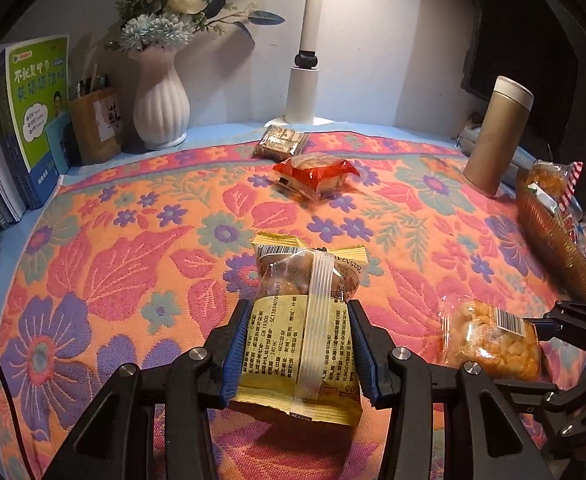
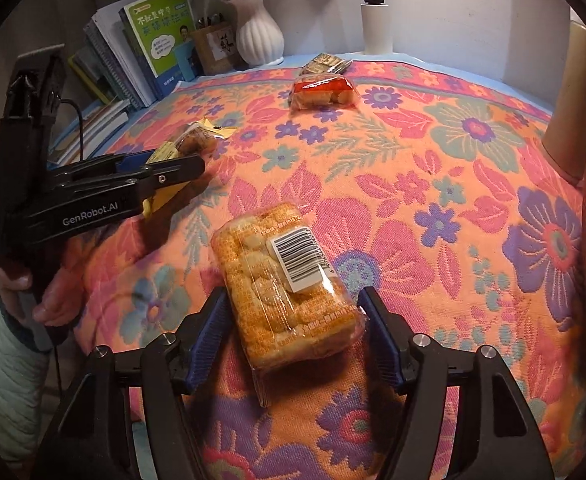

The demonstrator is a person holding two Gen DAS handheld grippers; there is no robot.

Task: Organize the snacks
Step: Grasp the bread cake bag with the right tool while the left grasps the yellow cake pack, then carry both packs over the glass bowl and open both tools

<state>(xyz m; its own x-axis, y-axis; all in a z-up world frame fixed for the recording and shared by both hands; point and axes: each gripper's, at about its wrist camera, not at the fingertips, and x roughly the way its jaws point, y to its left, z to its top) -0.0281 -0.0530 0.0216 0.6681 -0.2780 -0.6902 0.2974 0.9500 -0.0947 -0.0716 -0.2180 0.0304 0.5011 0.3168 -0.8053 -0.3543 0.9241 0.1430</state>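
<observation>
A yellow snack packet (image 1: 305, 320) lies between the jaws of my left gripper (image 1: 299, 308), whose blue pads press its sides; it also shows in the right wrist view (image 2: 189, 146). An orange cracker packet (image 2: 285, 284) with a barcode lies on the floral cloth between the jaws of my right gripper (image 2: 293, 300), which stand open with gaps on both sides; it shows in the left wrist view too (image 1: 489, 340). A red packet (image 1: 315, 174) and a brown packet (image 1: 281, 142) lie farther back. A wicker basket (image 1: 553, 240) with snacks stands at the right.
A gold thermos (image 1: 493, 136) stands near the basket. A white vase (image 1: 161, 100), a white lamp base (image 1: 303, 92), a pen holder (image 1: 93, 124) and books (image 1: 33, 120) line the back and left. The floral cloth (image 1: 133, 260) covers the table.
</observation>
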